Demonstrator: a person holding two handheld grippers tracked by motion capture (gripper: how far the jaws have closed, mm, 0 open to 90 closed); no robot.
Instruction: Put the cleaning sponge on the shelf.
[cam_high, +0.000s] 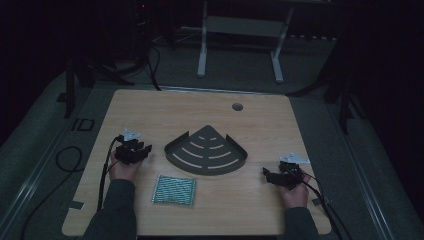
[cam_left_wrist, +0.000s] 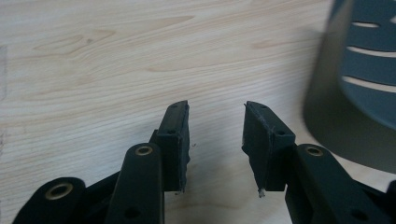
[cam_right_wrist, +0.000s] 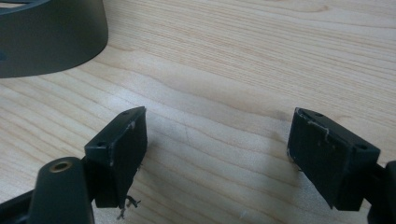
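I held my left gripper (cam_high: 134, 151) low over the table (cam_high: 150, 107), just left of the grey fan-shaped tray (cam_high: 206, 152), my left hand (cam_high: 123, 169) wrapped behind it and my forearm running back toward me. Its jaws stood apart with nothing between them. My right gripper (cam_high: 280, 176) sat to the right of that tray and a little nearer me, jaws spread wider and also bare, my right hand (cam_high: 294, 194) gripping it from behind.

Bare wood, dim room

The pale wooden worktop (cam_high: 150, 110) has 1 round hole (cam_high: 237, 106) near its far edge, right of the middle. Beyond that edge a white frame (cam_high: 202, 55) stands on 2 legs on the grey floor (cam_high: 45, 125). A black cable (cam_high: 65, 160) loops off the left edge.
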